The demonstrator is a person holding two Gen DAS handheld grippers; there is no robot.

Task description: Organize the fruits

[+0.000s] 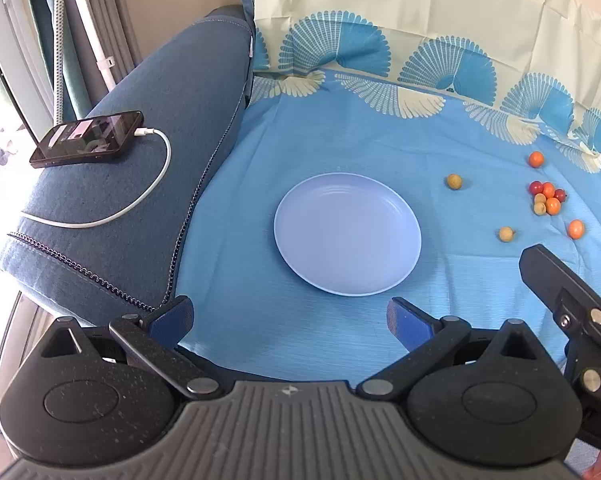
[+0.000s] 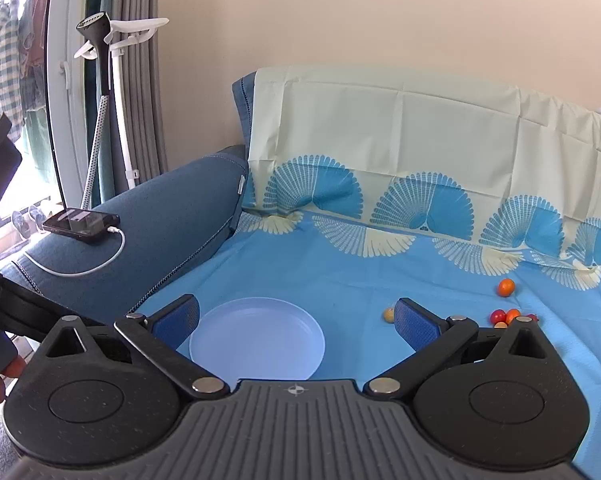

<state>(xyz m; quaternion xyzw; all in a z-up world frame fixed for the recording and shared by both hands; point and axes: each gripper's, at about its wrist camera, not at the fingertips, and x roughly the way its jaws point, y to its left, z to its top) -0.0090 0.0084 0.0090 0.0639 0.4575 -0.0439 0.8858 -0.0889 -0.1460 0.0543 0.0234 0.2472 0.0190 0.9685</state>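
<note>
Small round fruits, glossy red, orange and dull tan, are lying clustered and scattered on the blue cloth, to the right of a smooth, shallow pale-blue plate sitting bare. The left gripper and right gripper are both hovering spread wide, holding nothing. A phone is charging on the denim-blue sofa arm.

Bright, even daylight from the window at left, overexposed there. Sharp focus; soft shadows; strong fisheye bending at edges.
</note>
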